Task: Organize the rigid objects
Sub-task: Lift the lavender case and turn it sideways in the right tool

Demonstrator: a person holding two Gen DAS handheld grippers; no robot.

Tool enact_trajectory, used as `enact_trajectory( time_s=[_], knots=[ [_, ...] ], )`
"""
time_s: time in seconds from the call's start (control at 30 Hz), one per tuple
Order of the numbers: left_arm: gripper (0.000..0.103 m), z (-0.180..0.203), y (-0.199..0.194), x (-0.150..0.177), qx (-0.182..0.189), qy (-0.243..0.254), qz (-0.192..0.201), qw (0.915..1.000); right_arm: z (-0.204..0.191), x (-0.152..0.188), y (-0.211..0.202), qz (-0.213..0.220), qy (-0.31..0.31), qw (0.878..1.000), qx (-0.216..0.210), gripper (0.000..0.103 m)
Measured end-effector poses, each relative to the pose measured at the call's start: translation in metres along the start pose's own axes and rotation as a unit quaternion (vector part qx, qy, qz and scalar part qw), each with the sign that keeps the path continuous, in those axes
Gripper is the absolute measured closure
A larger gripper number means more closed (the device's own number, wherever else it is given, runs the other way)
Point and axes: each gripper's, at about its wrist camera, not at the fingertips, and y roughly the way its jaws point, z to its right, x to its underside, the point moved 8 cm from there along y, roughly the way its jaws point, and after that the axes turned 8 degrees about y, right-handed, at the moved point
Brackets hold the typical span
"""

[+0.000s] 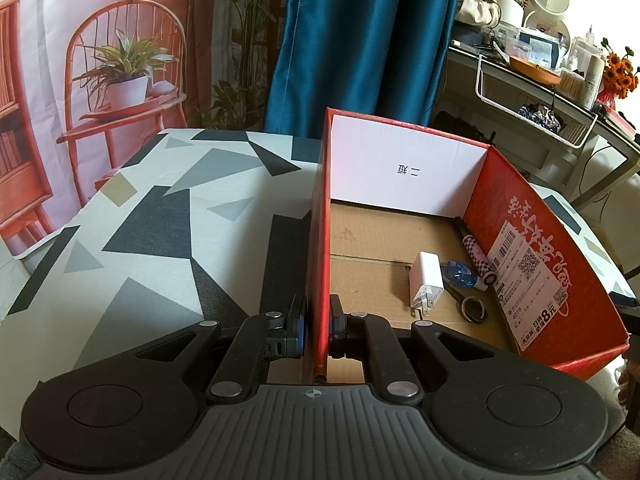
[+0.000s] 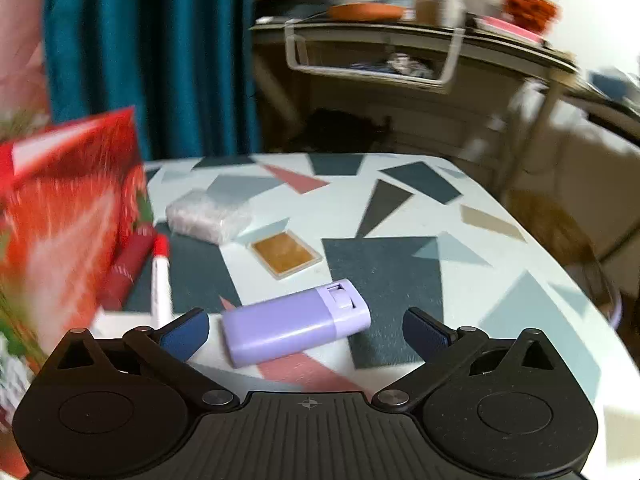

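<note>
In the left wrist view my left gripper (image 1: 318, 330) is shut on the left wall of the red cardboard box (image 1: 320, 240). Inside the box lie a white charger (image 1: 426, 280), a blue tape dispenser (image 1: 464, 274), a checkered pen (image 1: 476, 252) and a ring-handled tool (image 1: 470, 306). In the right wrist view my right gripper (image 2: 306, 330) stands open, wide apart, with a lilac case (image 2: 294, 328) lying on the table between its fingers, untouched. Beyond it lie an amber card (image 2: 286, 256), a clear plastic packet (image 2: 206, 216), a red-capped white pen (image 2: 160, 276) and a dark red tube (image 2: 126, 266).
The red box (image 2: 68, 216) stands at the left in the right wrist view, blurred. The table has a geometric patterned cloth (image 2: 384, 276). A teal curtain (image 1: 360, 40) hangs behind, and a cluttered desk (image 1: 540, 76) with a wire basket stands at the right.
</note>
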Motion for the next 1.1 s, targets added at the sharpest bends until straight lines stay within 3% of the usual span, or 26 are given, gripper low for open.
enact_trajectory(
  time_s=[0.17,0.33,0.53,0.77,1.1],
  knots=[
    [0.092,0.0,0.0,0.0,-0.001,0.001,-0.001,1.0,0.002,0.004,0.016,-0.021,-0.06,0.997,-0.032,0.001],
    [0.092,0.0,0.001,0.0,-0.003,0.002,-0.002,1.0,-0.001,0.006,0.025,-0.035,-0.066,0.996,-0.049,0.001],
    [0.092,0.0,0.001,0.0,-0.003,0.001,-0.002,1.0,-0.012,0.007,0.029,-0.047,-0.06,0.995,-0.061,0.016],
    [0.092,0.0,0.001,0.0,-0.003,0.002,-0.002,1.0,-0.036,0.011,0.026,-0.043,-0.036,0.997,-0.053,0.016],
    [0.092,-0.001,0.002,0.0,-0.003,0.0,-0.002,1.0,-0.038,0.016,0.023,-0.026,-0.051,0.997,-0.044,0.016]
  ],
)
